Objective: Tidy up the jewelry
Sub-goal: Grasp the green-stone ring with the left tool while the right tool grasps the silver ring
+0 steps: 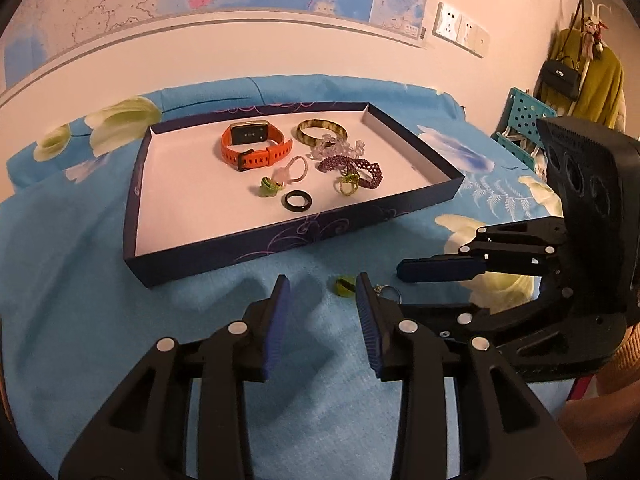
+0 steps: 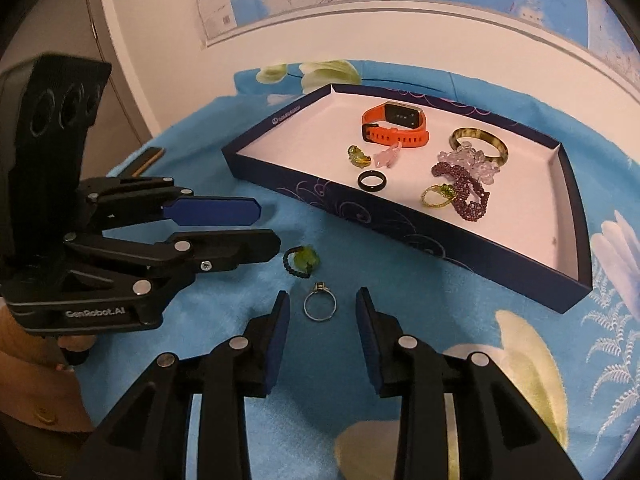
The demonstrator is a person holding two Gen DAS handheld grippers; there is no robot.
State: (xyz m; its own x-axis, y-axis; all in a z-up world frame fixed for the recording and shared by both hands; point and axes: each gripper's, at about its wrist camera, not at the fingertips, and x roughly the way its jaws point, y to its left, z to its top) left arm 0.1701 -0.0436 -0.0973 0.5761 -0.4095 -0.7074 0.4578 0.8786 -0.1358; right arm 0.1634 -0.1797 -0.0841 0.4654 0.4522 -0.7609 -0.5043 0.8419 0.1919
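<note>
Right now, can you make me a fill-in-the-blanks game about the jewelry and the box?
1. The watch in the box has an ____ strap.
2. The silver ring lies on the blue cloth, ____ the box.
3. The black ring lies ____ the box.
4. The right gripper is open, with the ____ ring between its fingers.

Missing words: orange; outside; inside; silver

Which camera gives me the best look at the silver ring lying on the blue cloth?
The right wrist view: the silver ring lies whole and unobstructed on the blue cloth, just ahead of the open right gripper. In the left wrist view only a sliver of it peeks out behind that camera's own finger.
</note>
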